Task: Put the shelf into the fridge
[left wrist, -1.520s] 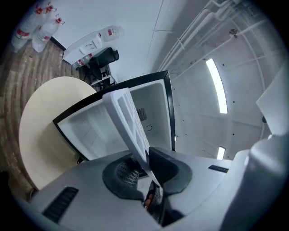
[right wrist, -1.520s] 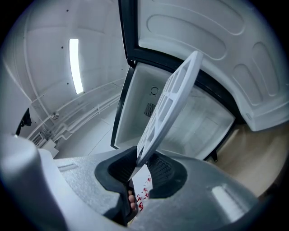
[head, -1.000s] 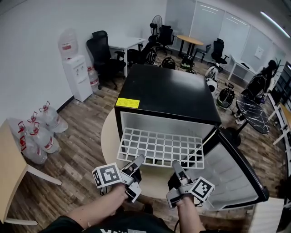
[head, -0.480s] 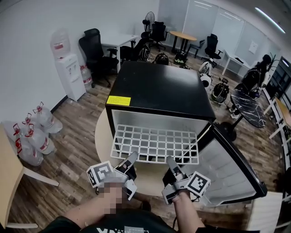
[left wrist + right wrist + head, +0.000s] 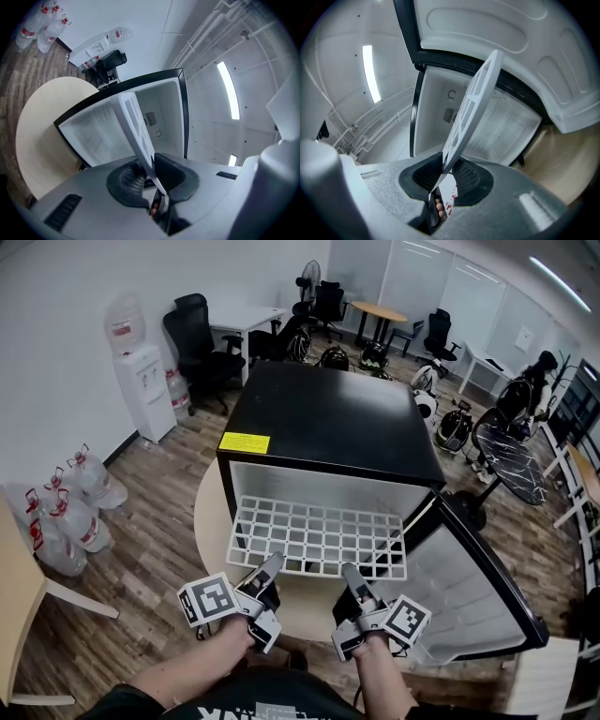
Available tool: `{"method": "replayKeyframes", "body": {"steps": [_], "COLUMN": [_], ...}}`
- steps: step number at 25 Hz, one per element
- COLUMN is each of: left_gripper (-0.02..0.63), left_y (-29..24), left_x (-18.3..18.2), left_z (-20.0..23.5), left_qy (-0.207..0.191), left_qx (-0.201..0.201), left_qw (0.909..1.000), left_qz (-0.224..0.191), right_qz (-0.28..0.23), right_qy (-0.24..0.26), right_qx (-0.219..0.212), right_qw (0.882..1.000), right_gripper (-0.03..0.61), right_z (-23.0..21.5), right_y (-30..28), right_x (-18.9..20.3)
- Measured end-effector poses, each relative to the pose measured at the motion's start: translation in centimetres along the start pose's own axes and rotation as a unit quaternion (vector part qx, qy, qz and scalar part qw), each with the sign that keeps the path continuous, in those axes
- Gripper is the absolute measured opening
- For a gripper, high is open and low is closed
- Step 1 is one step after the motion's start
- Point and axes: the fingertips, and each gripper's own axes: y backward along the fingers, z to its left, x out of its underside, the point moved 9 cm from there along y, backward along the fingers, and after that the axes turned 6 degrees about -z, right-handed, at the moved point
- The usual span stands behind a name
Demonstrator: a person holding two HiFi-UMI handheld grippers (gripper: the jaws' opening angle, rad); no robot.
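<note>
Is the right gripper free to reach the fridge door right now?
Probably not: the right gripper is shut on the shelf, sharing it with the left gripper. The open door itself hangs near, unobstructed.

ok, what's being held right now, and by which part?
The white shelf, by its near edge. The left gripper is shut on that edge left of centre, the right gripper right of centre.

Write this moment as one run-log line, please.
left gripper: shut on shelf | right gripper: shut on shelf | shelf: far edge at fridge opening | door: open
</note>
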Motion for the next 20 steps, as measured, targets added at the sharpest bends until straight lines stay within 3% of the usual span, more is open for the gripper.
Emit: {"method": "replayKeyframes", "body": {"steps": [13, 17, 19, 20], "left_gripper": [0.044, 0.046, 0.046, 0.046], "left_y": [0.08, -0.45, -0.34, -0.37], "left_x": [0.03, 0.07, -0.60, -0.67], "left_z": [-0.11, -0.69, -0.35, -0.26], "left_qy": [-0.003, 0.004, -0.030, -0.027], "left_qx": [0.005, 0.037, 0.010, 0.003], "left_qw": [1.0000, 0.9993, 0.9995, 0.9996], "left_qz": [-0.004, -0.007, -0.004, -0.005], "right_qz": [0.002, -0.001, 0.001, 0.001], "right_qy": [0.008, 0.008, 0.009, 0.008], "right_qx": [-0.001, 0.001, 0.000, -0.001], "right_qw": [1.000, 1.000, 1.000, 1.000], "right_gripper": [0.067, 0.067, 0.067, 0.067], "right_z": [0.11, 0.05, 0.17, 0.25], "right_y": [0.01, -0.04, -0.34, -0.49], "right_x": [-0.28, -0.44, -0.63, -0.65]}}
